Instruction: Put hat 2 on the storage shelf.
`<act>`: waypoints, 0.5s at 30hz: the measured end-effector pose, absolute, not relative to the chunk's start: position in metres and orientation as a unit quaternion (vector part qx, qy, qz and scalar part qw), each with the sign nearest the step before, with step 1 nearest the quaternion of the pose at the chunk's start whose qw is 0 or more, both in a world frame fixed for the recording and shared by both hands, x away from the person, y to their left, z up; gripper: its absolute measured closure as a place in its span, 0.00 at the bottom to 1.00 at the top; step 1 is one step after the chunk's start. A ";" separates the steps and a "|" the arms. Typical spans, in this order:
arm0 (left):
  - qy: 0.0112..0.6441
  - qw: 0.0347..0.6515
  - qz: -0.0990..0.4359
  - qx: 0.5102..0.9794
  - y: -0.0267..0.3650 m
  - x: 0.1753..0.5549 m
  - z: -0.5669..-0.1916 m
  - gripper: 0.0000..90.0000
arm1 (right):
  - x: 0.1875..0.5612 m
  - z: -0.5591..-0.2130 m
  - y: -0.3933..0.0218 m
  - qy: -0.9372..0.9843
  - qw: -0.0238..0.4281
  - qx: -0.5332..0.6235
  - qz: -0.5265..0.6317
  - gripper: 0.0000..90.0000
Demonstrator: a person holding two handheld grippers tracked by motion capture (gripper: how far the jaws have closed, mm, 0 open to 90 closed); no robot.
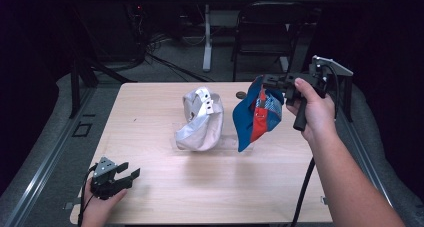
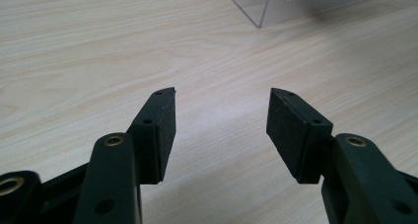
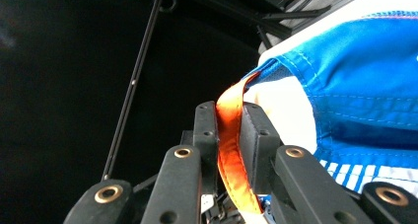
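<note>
A blue cap (image 1: 254,115) with a red-orange panel hangs in the air over the right side of the table, held at its top by my right gripper (image 1: 269,80). In the right gripper view the jaws are shut (image 3: 230,119) on the cap's orange strap (image 3: 229,135), with blue fabric (image 3: 355,71) to the right. A beige and grey cap (image 1: 200,119) rests on a clear stand (image 1: 227,143) at the table's middle. My left gripper (image 1: 131,170) sits low at the table's front left corner, open (image 2: 222,103) with nothing between its pads.
The light wooden table (image 1: 165,192) has bare board in front of the caps. A corner of the clear stand (image 2: 266,9) lies ahead of the left gripper. A small dark round object (image 1: 240,94) lies on the table behind the caps. A black chair (image 1: 265,32) stands beyond the table.
</note>
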State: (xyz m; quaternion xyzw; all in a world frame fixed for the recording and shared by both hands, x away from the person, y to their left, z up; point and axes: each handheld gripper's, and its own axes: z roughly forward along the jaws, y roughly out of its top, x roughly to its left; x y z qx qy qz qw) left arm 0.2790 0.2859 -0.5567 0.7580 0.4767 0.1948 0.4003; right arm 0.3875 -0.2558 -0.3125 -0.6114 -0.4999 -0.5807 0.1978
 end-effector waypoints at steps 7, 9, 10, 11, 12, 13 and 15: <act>0.477 0.398 0.193 0.760 0.287 0.279 -0.556 0.50 | 0.402 -0.312 -0.253 -0.486 0.191 -0.625 -0.580 0.87; 0.477 0.394 0.191 0.762 0.288 0.279 -0.555 0.50 | 0.405 -0.313 -0.251 -0.485 0.187 -0.630 -0.578 0.87; 0.477 0.394 0.191 0.762 0.288 0.279 -0.555 0.50 | 0.407 -0.314 -0.252 -0.490 0.187 -0.628 -0.575 0.87; 0.476 0.394 0.191 0.762 0.288 0.279 -0.555 0.50 | 0.408 -0.314 -0.251 -0.484 0.185 -0.632 -0.576 0.87; 0.476 0.395 0.191 0.762 0.288 0.279 -0.555 0.50 | 0.409 -0.315 -0.251 -0.486 0.184 -0.633 -0.574 0.87; 0.476 0.395 0.191 0.762 0.288 0.279 -0.555 0.50 | 0.410 -0.316 -0.250 -0.486 0.183 -0.635 -0.572 0.87; 0.476 0.394 0.191 0.762 0.288 0.279 -0.555 0.50 | 0.413 -0.318 -0.248 -0.483 0.180 -0.639 -0.571 0.87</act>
